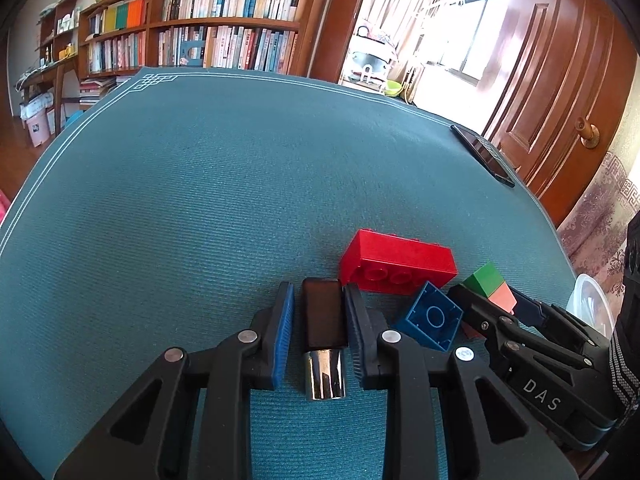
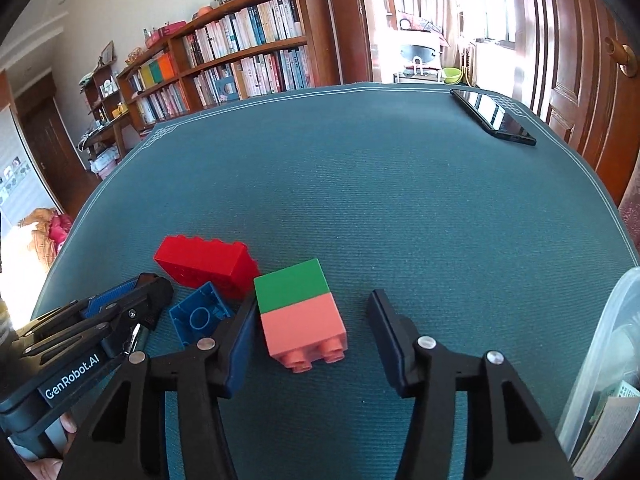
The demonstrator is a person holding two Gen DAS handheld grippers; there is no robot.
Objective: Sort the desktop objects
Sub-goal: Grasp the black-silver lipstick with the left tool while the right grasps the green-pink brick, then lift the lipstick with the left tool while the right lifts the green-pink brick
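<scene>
Clear plastic container [image 2: 600,360] sits at the table's [image 2: 400,200] near right edge; contents blurred, only some paper or card shows thru the wall, can't tell more.

Left gripper [image 1: 320,300]: fingers pinching a small dark block w/ a shiny metal end [image 1: 324,336], lying on the teal mat. Just right of it, a blue brick [image 1: 430,316] lies hollow side up, touching the red brick [image 1: 396,260] behind it.

Right gripper [image 2: 312,320]: fingers spread around the green-and-pink brick stack [image 2: 300,312], lying on its side, studs toward the camera. Left finger is at or v. near the stack's side; right finger is well apart from it. Blue and red bricks crowd the stack's left.

Black phone [image 2: 494,116] lies flat at the far right corner, well apart from the rest.
</scene>
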